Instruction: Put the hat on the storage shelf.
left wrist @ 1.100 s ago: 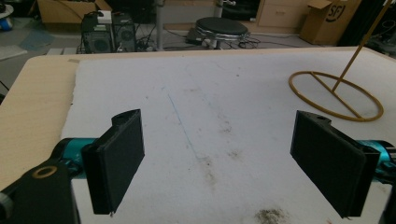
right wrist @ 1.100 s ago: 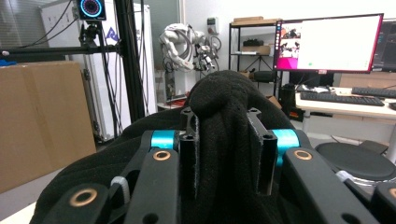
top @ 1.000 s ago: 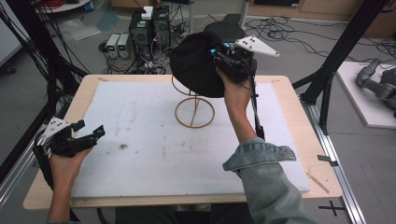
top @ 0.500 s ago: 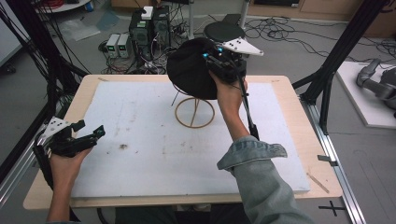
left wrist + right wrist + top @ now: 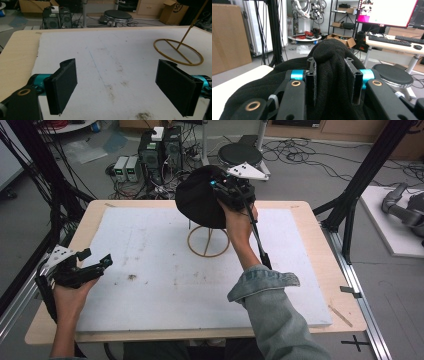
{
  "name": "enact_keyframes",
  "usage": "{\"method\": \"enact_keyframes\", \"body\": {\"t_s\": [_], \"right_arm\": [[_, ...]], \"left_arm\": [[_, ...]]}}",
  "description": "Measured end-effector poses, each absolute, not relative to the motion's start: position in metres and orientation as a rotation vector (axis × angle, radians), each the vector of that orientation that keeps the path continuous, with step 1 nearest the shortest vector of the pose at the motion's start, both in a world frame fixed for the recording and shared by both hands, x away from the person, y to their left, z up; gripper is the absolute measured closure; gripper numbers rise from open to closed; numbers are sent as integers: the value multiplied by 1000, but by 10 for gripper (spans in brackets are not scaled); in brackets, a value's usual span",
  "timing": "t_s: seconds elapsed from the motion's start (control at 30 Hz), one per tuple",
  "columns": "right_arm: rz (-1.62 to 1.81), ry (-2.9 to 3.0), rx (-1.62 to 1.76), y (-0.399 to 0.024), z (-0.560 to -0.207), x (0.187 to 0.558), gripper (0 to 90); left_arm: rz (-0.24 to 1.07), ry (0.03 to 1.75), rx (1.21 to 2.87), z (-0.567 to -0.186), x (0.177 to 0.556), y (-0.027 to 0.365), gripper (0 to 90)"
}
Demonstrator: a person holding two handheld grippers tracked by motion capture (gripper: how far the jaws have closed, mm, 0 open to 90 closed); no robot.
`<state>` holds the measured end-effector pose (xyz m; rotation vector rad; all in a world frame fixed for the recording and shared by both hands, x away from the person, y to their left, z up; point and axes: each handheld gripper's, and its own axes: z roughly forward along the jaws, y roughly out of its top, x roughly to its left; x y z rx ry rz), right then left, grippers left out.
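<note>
A white foam mat (image 5: 150, 270) covers the wooden table (image 5: 320, 225), speckled with a dark crumb patch (image 5: 132, 277). Behind stand a round black stool (image 5: 240, 155) and computer boxes (image 5: 160, 147)

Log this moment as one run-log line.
right gripper: shut on black hat, over gold wire stand | left gripper: open, holding nothing, near table's left edge

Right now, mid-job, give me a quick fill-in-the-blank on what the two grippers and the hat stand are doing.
1. The right gripper is shut on a black ____.
2. The left gripper holds nothing; its jaws stand ____.
3. The gold wire stand rests on the ____ mat.
4. The base of the stand is shaped like a ____.

Missing words: hat; open; white; ring
</note>
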<state>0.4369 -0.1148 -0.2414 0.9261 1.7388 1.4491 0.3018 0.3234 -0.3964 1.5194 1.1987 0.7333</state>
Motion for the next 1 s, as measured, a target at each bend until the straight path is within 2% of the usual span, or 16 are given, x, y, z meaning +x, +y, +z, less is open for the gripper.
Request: {"method": "enact_keyframes", "body": {"t_s": [1.0], "right_arm": [[1367,1751,916,-102,-251,446,589]], "left_arm": [[724,1192,1529,-397,302,322,178]]}}
